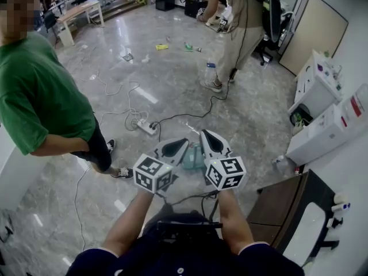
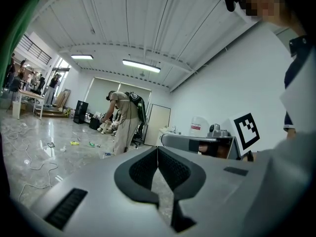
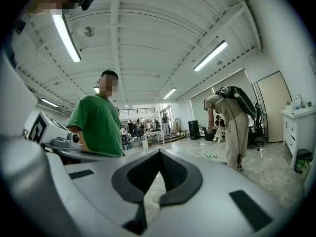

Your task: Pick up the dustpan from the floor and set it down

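In the head view my two grippers are held side by side at waist height, pointing away over the floor. The left gripper (image 1: 184,142) is shut with nothing in it, and its pads meet at the tips in the left gripper view (image 2: 158,149). The right gripper (image 1: 203,133) is also shut and empty, its jaws closed together in the right gripper view (image 3: 159,153). Between the two, lower down, shows a pale teal thing (image 1: 193,156), mostly hidden; I cannot tell whether it is the dustpan. No dustpan appears in either gripper view.
A person in a green shirt (image 1: 40,96) stands close at the left. Another in beige (image 1: 236,33) bends over at the back. A power strip with cables (image 1: 146,127) lies ahead on the marble floor, with litter (image 1: 162,46) farther off. White cabinets (image 1: 322,125) and a dark desk (image 1: 284,206) line the right.
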`<action>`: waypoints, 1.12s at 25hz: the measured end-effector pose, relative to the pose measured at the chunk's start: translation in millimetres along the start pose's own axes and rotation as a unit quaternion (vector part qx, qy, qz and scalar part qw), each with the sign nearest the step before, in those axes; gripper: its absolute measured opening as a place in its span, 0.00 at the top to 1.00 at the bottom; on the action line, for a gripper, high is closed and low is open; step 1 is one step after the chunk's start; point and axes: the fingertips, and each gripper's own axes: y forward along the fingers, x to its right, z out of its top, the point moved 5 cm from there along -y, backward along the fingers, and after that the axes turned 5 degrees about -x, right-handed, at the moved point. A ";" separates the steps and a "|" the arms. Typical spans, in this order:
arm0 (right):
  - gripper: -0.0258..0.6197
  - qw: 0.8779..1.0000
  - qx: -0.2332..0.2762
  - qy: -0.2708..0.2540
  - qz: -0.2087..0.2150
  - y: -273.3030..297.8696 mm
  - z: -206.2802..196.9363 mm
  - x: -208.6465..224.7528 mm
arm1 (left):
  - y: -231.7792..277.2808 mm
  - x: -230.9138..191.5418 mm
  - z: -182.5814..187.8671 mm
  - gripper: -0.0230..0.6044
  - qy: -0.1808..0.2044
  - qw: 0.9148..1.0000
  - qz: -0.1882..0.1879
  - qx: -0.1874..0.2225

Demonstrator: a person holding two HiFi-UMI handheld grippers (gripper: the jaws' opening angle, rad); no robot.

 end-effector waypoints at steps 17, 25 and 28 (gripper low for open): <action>0.95 1.000 -0.004 -0.008 0.002 7.4 1.7 -7.5 | -6.0 -8.5 -5.3 0.94 -0.006 1.000 0.001 -0.006; 0.95 1.000 -0.014 -0.016 -0.003 8.4 -0.6 -2.2 | -0.2 -9.2 -4.0 0.94 -0.007 1.000 -0.005 -0.006; 0.95 1.000 -0.013 -0.017 -0.003 9.8 0.9 -1.6 | 0.9 -10.9 -3.0 0.94 -0.007 1.000 -0.006 -0.005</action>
